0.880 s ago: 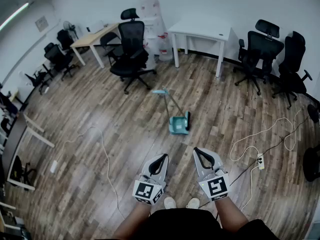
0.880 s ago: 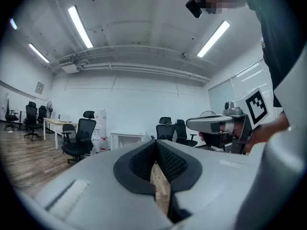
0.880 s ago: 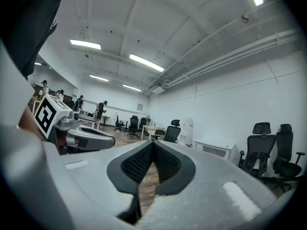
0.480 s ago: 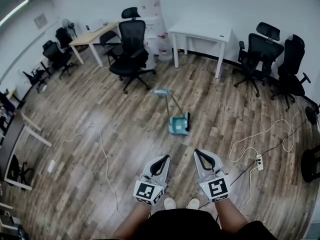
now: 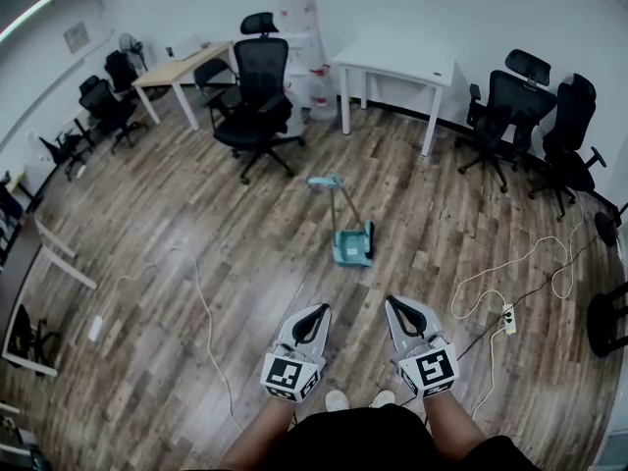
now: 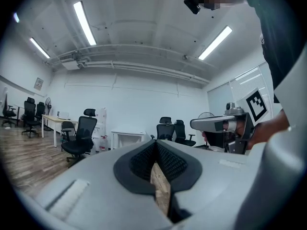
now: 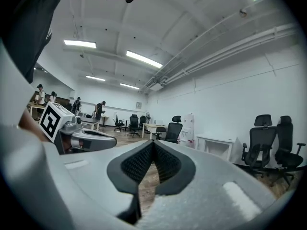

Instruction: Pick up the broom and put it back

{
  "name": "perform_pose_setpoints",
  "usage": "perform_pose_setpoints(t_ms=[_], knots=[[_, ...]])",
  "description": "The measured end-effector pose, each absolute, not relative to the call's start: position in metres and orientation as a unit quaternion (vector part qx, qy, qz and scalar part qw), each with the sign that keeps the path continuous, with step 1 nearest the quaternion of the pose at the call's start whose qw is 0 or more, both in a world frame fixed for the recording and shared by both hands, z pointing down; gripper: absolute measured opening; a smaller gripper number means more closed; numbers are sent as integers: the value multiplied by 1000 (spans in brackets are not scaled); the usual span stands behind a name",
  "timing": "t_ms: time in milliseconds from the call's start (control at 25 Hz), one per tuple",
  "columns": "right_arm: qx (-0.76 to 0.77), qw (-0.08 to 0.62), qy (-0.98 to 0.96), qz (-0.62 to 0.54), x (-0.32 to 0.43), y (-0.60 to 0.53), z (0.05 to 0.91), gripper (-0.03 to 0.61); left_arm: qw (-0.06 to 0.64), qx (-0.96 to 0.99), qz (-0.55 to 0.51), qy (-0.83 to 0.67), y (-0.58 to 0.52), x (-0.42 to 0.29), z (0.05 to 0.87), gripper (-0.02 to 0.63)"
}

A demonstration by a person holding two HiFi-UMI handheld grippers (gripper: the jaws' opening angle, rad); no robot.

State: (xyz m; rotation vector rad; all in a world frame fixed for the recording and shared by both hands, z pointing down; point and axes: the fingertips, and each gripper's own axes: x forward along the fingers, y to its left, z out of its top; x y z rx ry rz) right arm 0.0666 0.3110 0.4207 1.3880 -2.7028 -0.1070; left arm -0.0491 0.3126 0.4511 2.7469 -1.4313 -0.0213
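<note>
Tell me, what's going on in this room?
A person stands holding a tool in each hand, the left tool and the right tool, both level out in front. Both tools are shut with nothing in them. A teal broom-and-dustpan set sits on the wooden floor ahead of them, not yet touched. Office chairs and a white table stand near the far wall.

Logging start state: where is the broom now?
In the head view the broom is mid-floor, centre, below the white table and right of the black chair.
</note>
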Motion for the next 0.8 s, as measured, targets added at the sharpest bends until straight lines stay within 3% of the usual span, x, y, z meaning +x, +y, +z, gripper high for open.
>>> perform_pose_setpoints(t_ms=[800], knots=[[458, 61, -886, -41, 68, 224, 434, 3, 0, 881, 8, -473, 223, -66, 448, 19]])
